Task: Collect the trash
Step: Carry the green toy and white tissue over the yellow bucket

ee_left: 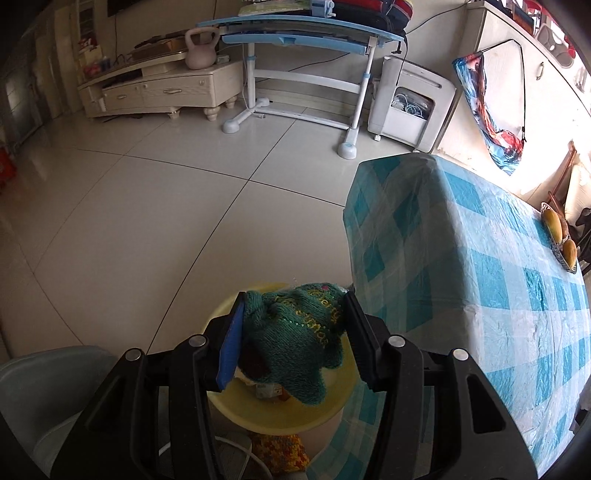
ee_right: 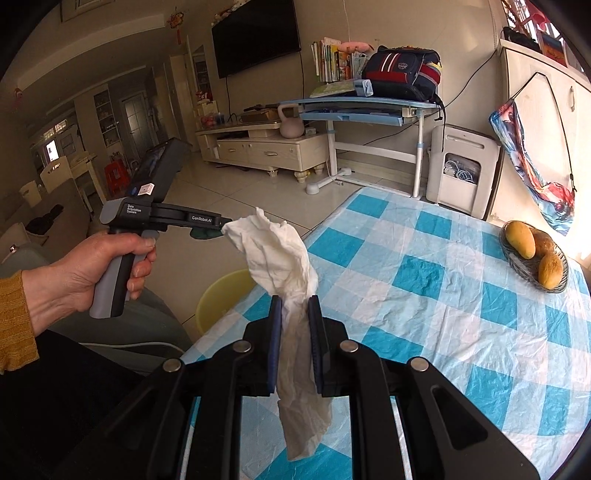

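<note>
The table, draped in a crinkled blue-and-white checked plastic cover, is lying ahead of and below the right claw, with pale floor tiles spreading beyond it toward a blue desk and a cream cabinet. A yellow bin is standing on the floor directly under the left claw, just beside the table's corner. A wire basket of mangoes is sitting well ahead and to the right of the right claw. The right claw is pinching a white tissue at a narrow gap; the tissue is running lengthwise along the fingers, one crumpled end rising forward past the tips, the other trailing back below them. The left claw, gripped by a hand, is clamping a green knitted piece at middling width; it is lying crosswise between the pads, bunched, with yellow lettering, hanging over the bin.
</note>
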`<state>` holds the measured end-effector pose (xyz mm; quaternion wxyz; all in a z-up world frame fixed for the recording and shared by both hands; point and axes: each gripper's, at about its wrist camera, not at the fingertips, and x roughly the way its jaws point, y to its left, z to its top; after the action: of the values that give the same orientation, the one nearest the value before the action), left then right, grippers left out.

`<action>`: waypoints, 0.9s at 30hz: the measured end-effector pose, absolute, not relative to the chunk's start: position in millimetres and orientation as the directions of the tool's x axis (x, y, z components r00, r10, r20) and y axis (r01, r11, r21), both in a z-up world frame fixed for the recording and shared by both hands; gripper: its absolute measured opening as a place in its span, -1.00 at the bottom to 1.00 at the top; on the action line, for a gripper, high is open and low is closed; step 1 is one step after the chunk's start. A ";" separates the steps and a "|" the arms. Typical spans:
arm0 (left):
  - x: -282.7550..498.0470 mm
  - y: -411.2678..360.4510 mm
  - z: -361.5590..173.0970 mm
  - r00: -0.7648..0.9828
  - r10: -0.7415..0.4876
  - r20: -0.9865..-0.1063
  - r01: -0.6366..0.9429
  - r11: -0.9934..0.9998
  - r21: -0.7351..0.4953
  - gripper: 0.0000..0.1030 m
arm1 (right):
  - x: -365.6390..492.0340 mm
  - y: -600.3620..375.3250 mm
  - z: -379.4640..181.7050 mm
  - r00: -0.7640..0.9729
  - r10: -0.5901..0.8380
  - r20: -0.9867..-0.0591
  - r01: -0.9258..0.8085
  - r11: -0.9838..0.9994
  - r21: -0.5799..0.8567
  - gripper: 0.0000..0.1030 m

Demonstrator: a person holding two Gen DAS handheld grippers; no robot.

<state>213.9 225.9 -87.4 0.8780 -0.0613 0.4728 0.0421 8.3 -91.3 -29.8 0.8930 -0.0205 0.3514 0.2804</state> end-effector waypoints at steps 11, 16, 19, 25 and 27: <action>231.4 245.9 -116.8 0.484 0.006 -0.875 -0.188 0.977 -0.097 0.19 | 11.9 -83.3 -39.0 0.579 0.481 -0.658 -0.513 0.842 0.166 -0.71; 231.3 243.8 -114.4 0.486 0.024 -0.874 -0.190 0.979 -0.079 0.42 | 10.3 -77.8 -36.9 0.577 0.487 -0.656 -0.522 0.837 0.163 -0.71; 229.8 246.3 -107.1 0.498 0.035 -0.867 -0.204 0.976 -0.078 0.43 | 9.0 -76.5 -34.4 0.579 0.488 -0.653 -0.523 0.837 0.162 -0.71; 205.8 264.1 -57.0 0.632 -0.002 -0.775 -0.286 0.929 -0.235 0.47 | 11.7 -73.4 -32.2 0.583 0.488 -0.650 -0.528 0.835 0.154 -0.71; 190.8 266.0 -36.0 0.687 -0.006 -0.727 -0.297 0.910 -0.289 0.50 | 13.8 -68.4 -32.2 0.578 0.488 -0.654 -0.534 0.832 0.149 -0.71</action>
<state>190.8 266.0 -36.0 0.8973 -0.1958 0.3872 0.0809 13.8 -68.4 -32.2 0.8876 -0.0323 0.3582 0.2879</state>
